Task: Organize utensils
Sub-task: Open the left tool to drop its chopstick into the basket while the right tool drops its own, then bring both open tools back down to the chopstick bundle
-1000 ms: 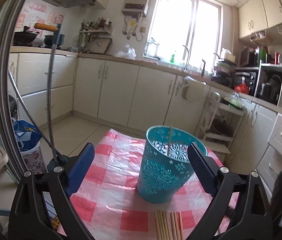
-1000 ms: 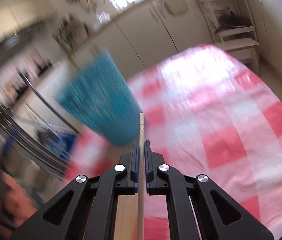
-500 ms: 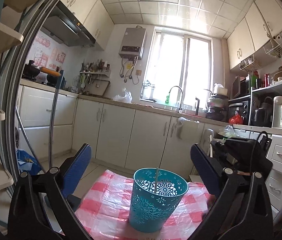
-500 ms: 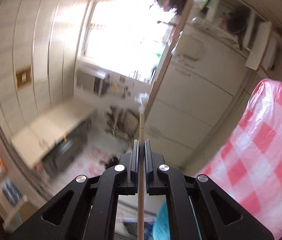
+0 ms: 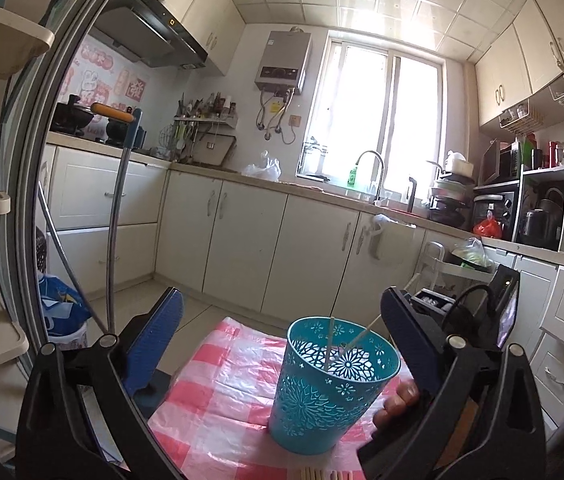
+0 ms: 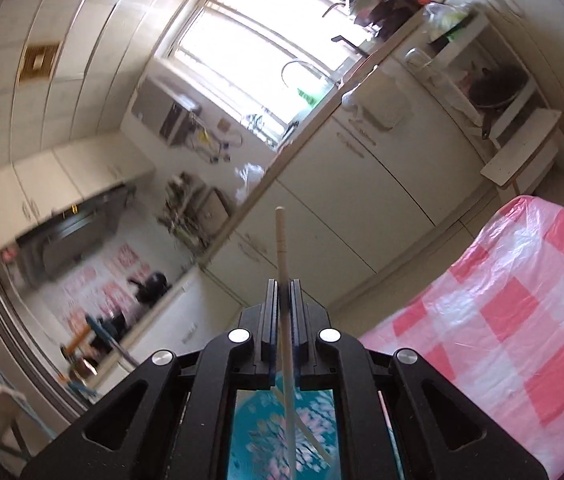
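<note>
A teal perforated holder [image 5: 332, 384] stands on the pink checked tablecloth [image 5: 218, 392]. One chopstick [image 5: 328, 344] stands in it. My left gripper [image 5: 282, 340] is open, its jaws wide on either side of the holder. My right gripper [image 6: 282, 296] is shut on a wooden chopstick [image 6: 281, 248], tilted up; the stick's lower end reaches down into the holder [image 6: 266, 436] below it. In the left wrist view the right gripper body [image 5: 478, 312] sits right of the holder and this chopstick [image 5: 362, 334] slants into the rim. More chopsticks [image 5: 322, 474] lie at the bottom edge.
Kitchen cabinets [image 5: 242, 240] and a sink counter [image 5: 362, 196] run behind the table. A small white shelf cart [image 5: 454, 268] stands beyond the table at right. A metal rack frame [image 5: 14, 240] and a mop handle [image 5: 116, 216] stand at left.
My right gripper swung the chopstick from over the cloth to upright, then brought it over the holder with its lower end inside. My left gripper tilted up, then settled facing the holder.
</note>
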Demonstrator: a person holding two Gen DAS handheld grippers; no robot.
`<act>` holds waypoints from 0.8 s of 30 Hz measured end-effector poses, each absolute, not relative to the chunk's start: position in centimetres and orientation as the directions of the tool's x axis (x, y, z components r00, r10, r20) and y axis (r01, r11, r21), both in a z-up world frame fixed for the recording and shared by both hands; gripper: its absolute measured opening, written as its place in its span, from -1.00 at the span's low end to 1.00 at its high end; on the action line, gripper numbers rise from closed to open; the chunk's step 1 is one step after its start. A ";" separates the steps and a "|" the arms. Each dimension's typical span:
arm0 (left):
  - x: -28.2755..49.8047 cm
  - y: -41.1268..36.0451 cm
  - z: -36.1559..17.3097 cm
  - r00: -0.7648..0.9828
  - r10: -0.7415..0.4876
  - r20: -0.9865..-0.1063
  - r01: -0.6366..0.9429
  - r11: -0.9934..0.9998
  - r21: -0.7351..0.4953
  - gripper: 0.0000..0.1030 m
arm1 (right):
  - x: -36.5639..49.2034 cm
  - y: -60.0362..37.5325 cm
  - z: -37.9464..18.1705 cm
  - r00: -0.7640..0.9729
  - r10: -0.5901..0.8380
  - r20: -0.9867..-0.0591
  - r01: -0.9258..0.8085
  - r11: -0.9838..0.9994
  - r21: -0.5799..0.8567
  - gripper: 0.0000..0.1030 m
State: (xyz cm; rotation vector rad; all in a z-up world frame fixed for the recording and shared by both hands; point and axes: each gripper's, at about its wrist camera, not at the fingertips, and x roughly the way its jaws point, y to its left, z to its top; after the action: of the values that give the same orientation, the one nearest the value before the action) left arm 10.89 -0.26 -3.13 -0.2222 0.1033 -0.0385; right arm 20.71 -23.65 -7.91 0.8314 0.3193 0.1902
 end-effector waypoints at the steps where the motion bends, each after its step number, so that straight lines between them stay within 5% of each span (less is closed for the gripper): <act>1: 10.9 -0.3 -3.2 0.994 -0.048 -0.103 0.025 0.976 -0.217 0.85 | 20.3 -23.6 -8.0 0.930 0.296 -0.218 -0.046 0.682 0.730 -0.86; 6: 11.1 0.0 -3.6 0.988 -0.054 -0.142 0.024 0.977 -0.211 0.85 | 16.6 -23.4 -8.1 0.886 0.331 -0.324 -0.073 0.791 0.607 -0.83; 10: 12.2 0.5 -4.6 0.972 -0.061 -0.227 0.011 0.977 -0.213 0.85 | 13.0 -23.1 -8.4 0.824 0.350 -0.446 -0.063 0.838 0.542 -0.46; 16: 13.8 1.0 -6.5 0.929 -0.052 -0.367 -0.020 0.982 -0.190 0.85 | 7.8 -21.1 -13.2 0.629 0.313 -0.711 -0.022 0.922 0.386 -0.52; 24: 15.3 -0.3 -11.2 0.796 -0.078 -0.600 0.032 0.996 -0.087 0.85 | 6.0 -18.8 -17.3 0.531 0.270 -0.803 -0.039 0.954 0.296 -0.58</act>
State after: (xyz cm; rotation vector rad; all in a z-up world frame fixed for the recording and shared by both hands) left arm 15.29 -0.30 -11.18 -0.0738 0.6470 -0.0596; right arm 5.96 -18.76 -17.27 0.2550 0.9965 0.1867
